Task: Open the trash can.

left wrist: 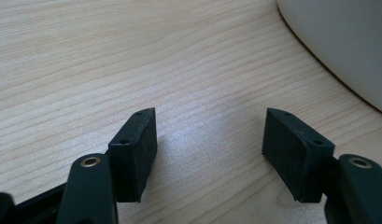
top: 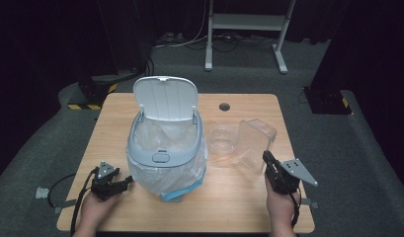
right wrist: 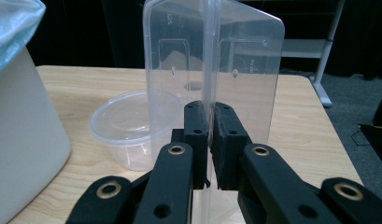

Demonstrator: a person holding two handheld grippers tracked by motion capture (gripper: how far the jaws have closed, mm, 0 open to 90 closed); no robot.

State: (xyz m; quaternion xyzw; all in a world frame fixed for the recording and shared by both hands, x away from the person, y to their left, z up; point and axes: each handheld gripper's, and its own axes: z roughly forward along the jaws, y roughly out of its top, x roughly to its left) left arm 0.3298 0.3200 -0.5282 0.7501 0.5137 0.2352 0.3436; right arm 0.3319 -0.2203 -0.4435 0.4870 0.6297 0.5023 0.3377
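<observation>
- Already the right hand-held gripper (right wrist: 209,140) pinches the rectangular clear container's (right wrist: 235,70) wall, holding it on edge beside the round tub (right wrist: 128,126).
- Left hand-held gripper (left wrist: 209,149) hovers agape over the worktop (left wrist: 132,56).
- Probably the lined bin (top: 165,143), lid up, awaits both containers; nothing seems binned.

The bin (left wrist: 347,46) is cut off at the right edge in the left gripper view so just a curved bit of white wall is seen, and the small pale thing (top: 42,192) on the floor far left can't really be made out.
</observation>
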